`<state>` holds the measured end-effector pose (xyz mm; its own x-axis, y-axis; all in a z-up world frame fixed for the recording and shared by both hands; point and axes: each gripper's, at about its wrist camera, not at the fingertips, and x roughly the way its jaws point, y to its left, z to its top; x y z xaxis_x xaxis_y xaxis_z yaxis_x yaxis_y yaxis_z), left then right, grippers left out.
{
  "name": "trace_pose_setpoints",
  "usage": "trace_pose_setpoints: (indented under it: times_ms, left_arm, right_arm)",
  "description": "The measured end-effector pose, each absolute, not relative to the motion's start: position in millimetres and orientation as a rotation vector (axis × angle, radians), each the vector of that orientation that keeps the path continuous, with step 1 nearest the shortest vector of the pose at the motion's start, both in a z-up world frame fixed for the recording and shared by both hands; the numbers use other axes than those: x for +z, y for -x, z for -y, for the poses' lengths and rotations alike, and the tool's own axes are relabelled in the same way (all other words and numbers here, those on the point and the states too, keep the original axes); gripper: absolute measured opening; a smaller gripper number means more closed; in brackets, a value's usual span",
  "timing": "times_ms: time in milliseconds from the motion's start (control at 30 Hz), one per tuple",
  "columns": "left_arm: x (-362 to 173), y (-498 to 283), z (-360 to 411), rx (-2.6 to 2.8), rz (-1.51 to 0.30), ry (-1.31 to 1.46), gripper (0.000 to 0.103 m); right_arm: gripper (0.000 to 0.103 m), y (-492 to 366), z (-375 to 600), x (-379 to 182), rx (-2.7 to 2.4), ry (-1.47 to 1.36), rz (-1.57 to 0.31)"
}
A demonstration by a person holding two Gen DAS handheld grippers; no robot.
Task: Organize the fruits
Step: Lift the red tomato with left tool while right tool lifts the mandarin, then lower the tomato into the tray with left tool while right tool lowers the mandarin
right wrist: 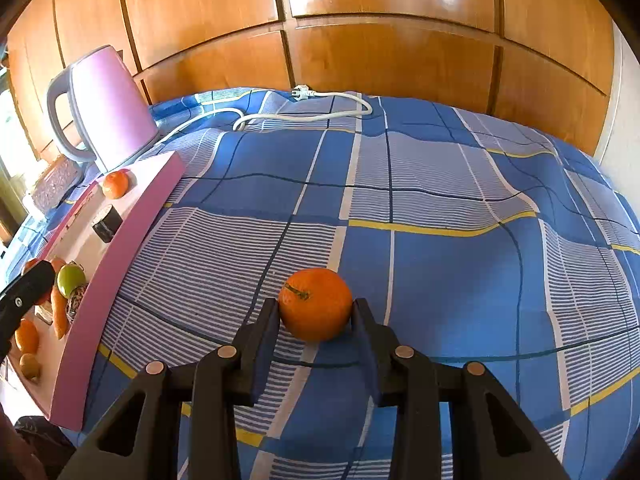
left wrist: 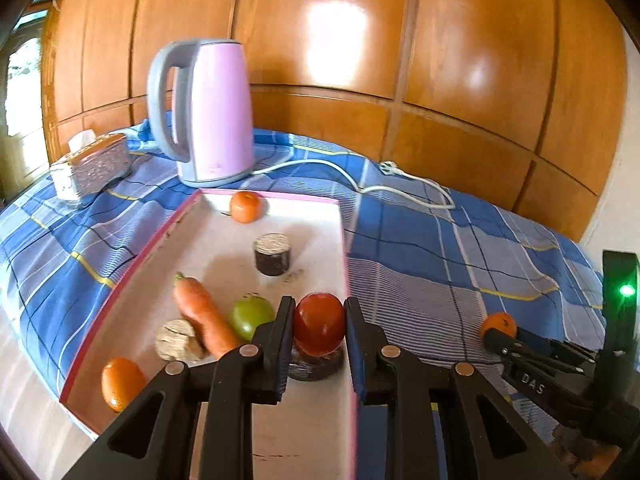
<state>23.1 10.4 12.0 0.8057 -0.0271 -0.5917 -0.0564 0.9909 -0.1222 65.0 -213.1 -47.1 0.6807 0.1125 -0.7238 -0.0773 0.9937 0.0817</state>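
Black two-finger left gripper [left wrist: 319,320] pinches a glossy red tomato [left wrist: 319,323] just above a dark round coaster [left wrist: 316,364] in the pink-rimmed white tray [left wrist: 344,240]. Lower it squarely onto the coaster before letting go, or it may roll toward the green apple [left wrist: 251,316] and orange carrot [left wrist: 204,316] beside it. On the blue checked cloth [right wrist: 440,184], the right gripper [right wrist: 315,312] closes on a stemmed orange mandarin [right wrist: 315,304]; its pads appear to touch both sides. Lift that one gently, keeping it level.

The dark stand [left wrist: 316,364] under the tomato [left wrist: 319,323] seems mostly hidden.
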Motion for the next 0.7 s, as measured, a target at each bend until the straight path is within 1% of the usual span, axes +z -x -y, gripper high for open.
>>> trace_pose_setpoints:
  times_ms: [433,700]
  left_arm:
    - [11.4,-27.9,-36.2,0.085,-0.65,0.227,0.024]
    - [23.7,-26.8,-65.8,0.161,-0.635,0.277,0.024]
  right_arm:
    - [0.037,-62.1,185.6,-43.7,0.204,-0.059,-0.815]
    - [0.037,-55.2,141.8,-19.2,0.327,-0.061,-0.768]
